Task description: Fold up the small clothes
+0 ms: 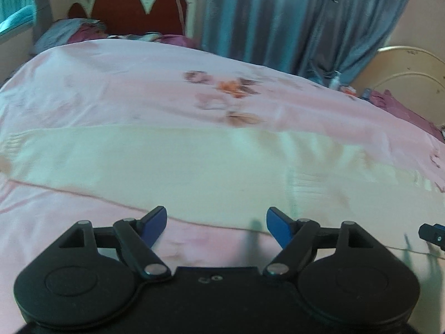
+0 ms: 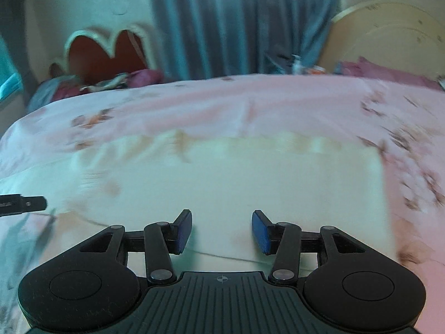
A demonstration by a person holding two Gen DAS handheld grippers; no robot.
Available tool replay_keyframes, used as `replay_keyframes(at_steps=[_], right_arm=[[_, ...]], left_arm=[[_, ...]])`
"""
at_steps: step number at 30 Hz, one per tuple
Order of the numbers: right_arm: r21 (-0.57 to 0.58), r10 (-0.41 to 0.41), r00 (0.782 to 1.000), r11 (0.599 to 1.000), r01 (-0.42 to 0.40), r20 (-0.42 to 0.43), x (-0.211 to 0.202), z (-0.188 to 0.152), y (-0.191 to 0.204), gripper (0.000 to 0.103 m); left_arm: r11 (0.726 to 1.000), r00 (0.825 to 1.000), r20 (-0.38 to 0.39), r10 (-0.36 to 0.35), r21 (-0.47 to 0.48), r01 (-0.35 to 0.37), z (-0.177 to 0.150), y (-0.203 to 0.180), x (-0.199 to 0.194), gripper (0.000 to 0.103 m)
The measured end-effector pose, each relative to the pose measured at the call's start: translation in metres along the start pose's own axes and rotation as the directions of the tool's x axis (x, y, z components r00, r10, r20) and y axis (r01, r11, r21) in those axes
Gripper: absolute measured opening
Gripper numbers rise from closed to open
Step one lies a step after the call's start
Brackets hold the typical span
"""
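Observation:
A pale cream cloth lies flat across the pink bed, a wide band in the left wrist view. It also shows in the right wrist view, with its right edge visible. My left gripper is open and empty, above the pink sheet just short of the cloth's near edge. My right gripper is open and empty, above the cloth's near edge. The right gripper's tip shows at the right edge of the left wrist view. The left gripper's tip shows at the left edge of the right wrist view.
The pink floral bedsheet covers the bed. A red scalloped headboard and pillows stand at the far left. Blue-grey curtains hang behind. A cream footboard stands at the right, with small items beside it.

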State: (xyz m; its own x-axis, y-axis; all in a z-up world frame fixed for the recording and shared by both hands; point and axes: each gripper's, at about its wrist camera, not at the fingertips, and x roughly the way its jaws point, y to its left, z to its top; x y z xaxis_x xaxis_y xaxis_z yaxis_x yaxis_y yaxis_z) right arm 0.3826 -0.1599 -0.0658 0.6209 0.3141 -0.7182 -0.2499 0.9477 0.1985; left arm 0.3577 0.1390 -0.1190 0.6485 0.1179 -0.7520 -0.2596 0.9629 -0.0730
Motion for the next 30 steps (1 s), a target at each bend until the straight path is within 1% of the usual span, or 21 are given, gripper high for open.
replay_keyframes(at_steps=[3,7,10,13,15,16,18,21,22,24,26,27,28,29,30], right_arm=[[-0.036,0.036,0.999,0.999,-0.036,-0.001,0.006,0.004,0.029,0.048],[-0.052,0.066,0.998,0.996,-0.066,0.0,0.018,0.009,0.058,0.048],[-0.055,0.08,0.997,0.995,-0.08,-0.007,0.029,0.012,0.077,0.048],[-0.052,0.089,0.996,0.995,-0.09,-0.012,0.039,0.015,0.092,0.048],[-0.049,0.092,0.996,0.994,-0.093,-0.012,0.045,0.017,0.099,0.048],[-0.05,0.092,0.996,0.994,-0.092,-0.012,0.047,0.017,0.102,0.048],[-0.049,0.082,0.997,0.995,-0.083,-0.014,0.052,0.018,0.105,0.048],[-0.038,0.059,0.998,0.998,-0.06,-0.016,0.06,0.019,0.105,0.048],[-0.03,0.054,0.998,0.998,-0.055,-0.017,0.061,0.018,0.104,0.048],[-0.028,0.037,0.999,0.999,-0.038,-0.023,0.067,0.017,0.104,0.048],[-0.043,0.014,0.998,0.999,-0.017,-0.064,0.081,0.012,0.104,0.048],[-0.052,0.012,0.998,0.999,-0.015,-0.063,0.084,0.008,0.103,0.048],[-0.075,0.008,0.999,0.997,-0.012,-0.051,0.084,0.006,0.104,0.048],[-0.085,0.004,0.999,0.996,-0.009,-0.053,0.084,0.007,0.105,0.048],[-0.08,0.008,0.998,0.997,-0.012,-0.055,0.084,0.008,0.104,0.048]], left_arm=[[0.999,1.0,0.003,0.026,-0.043,-0.026,0.002,0.026,-0.002,0.078],[0.99,0.998,0.001,0.063,-0.128,-0.062,0.004,0.069,-0.005,0.078],[0.975,0.994,-0.01,0.105,-0.195,-0.105,0.004,0.105,-0.006,0.078],[0.952,0.988,-0.023,0.151,-0.266,-0.152,0.004,0.14,-0.003,0.078],[0.93,0.983,-0.029,0.179,-0.32,-0.179,0.004,0.163,-0.001,0.077],[0.921,0.983,-0.028,0.182,-0.345,-0.18,0.004,0.173,0.0,0.077],[0.903,0.985,-0.014,0.17,-0.399,-0.161,0.006,0.191,0.004,0.077],[0.883,0.992,0.014,0.127,-0.458,-0.107,0.014,0.205,0.011,0.081],[0.875,0.992,0.027,0.121,-0.476,-0.094,0.016,0.209,0.014,0.081],[0.868,0.992,0.05,0.117,-0.491,-0.078,0.021,0.214,0.019,0.08],[0.868,0.989,0.075,0.126,-0.491,-0.073,0.022,0.216,0.024,0.073],[0.87,0.987,0.085,0.139,-0.487,-0.08,0.023,0.216,0.026,0.061],[0.869,0.984,0.095,0.151,-0.487,-0.087,0.023,0.217,0.028,0.045],[0.865,0.981,0.105,0.166,-0.493,-0.093,0.023,0.218,0.029,0.037],[0.859,0.979,0.111,0.173,-0.503,-0.095,0.022,0.219,0.029,0.024]])
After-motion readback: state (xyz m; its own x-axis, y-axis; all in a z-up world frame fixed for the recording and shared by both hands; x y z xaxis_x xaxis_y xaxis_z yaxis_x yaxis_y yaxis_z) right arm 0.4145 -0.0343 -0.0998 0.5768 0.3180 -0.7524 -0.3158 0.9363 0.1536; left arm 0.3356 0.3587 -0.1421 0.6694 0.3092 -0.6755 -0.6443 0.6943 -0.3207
